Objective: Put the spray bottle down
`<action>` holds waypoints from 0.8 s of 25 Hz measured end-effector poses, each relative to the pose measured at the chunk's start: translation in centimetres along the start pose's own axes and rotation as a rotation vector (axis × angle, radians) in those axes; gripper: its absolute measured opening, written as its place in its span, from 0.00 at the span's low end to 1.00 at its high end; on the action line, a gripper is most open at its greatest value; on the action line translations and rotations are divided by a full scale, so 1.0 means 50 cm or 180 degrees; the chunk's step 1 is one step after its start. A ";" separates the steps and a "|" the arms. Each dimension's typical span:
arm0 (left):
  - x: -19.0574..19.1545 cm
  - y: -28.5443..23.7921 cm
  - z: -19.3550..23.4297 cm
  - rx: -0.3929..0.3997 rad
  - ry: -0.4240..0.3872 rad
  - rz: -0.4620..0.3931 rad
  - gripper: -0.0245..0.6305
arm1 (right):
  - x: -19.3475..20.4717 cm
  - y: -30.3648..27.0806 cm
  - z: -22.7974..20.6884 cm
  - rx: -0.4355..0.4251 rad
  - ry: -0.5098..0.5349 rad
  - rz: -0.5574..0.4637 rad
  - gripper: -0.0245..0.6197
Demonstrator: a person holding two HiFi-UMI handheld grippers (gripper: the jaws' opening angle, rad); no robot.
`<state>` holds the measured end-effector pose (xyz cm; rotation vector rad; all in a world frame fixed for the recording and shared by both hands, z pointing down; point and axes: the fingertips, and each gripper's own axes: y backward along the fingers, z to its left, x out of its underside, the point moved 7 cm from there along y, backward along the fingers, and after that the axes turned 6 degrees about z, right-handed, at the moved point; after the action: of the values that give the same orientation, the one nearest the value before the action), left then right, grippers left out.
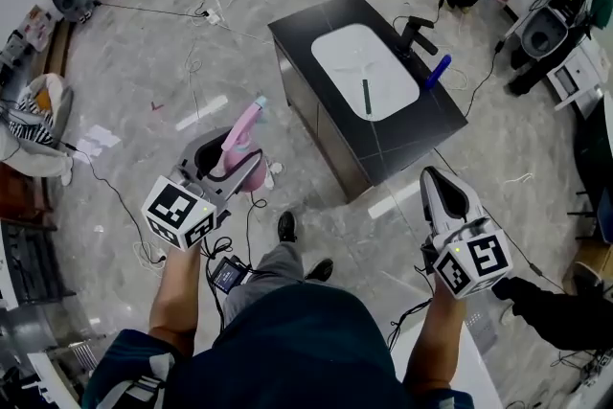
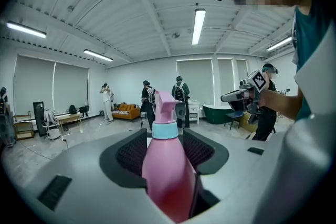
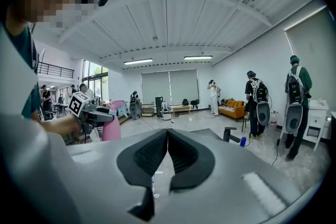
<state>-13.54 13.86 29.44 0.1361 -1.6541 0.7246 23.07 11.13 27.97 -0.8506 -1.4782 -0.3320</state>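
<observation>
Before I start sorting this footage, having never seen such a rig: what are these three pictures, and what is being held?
There is no robot here. A person carries a two-jaw gripper in each hand. The head view comes from a camera on the person's head, looking down at both arms and the floor. The other two views come from cameras riding on the grippers, each looking along its own jaws. The left gripper is closed on a pink spray bottle with a light blue collar, held in the air. The right gripper is shut and empty. The marker cubes are parts of the grippers. Ahead stands a black table with a white basin, a black faucet, a thin green item in the basin and a blue item beside it.
</observation>
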 end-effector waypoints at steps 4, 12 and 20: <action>-0.014 -0.053 0.044 0.0118 -0.0035 -0.0009 0.37 | -0.006 -0.028 -0.021 0.0135 -0.0050 0.0006 0.06; -0.051 -0.170 0.147 0.0406 -0.0118 -0.0001 0.37 | -0.038 -0.114 -0.053 0.0371 -0.0147 -0.0004 0.06; -0.062 -0.278 0.256 0.0673 -0.0172 0.0024 0.37 | -0.050 -0.204 -0.069 0.0639 -0.0247 -0.0003 0.06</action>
<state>-17.13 -4.85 31.35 0.3023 -1.6270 0.9080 18.42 1.14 29.05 -0.7084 -1.5548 -0.1493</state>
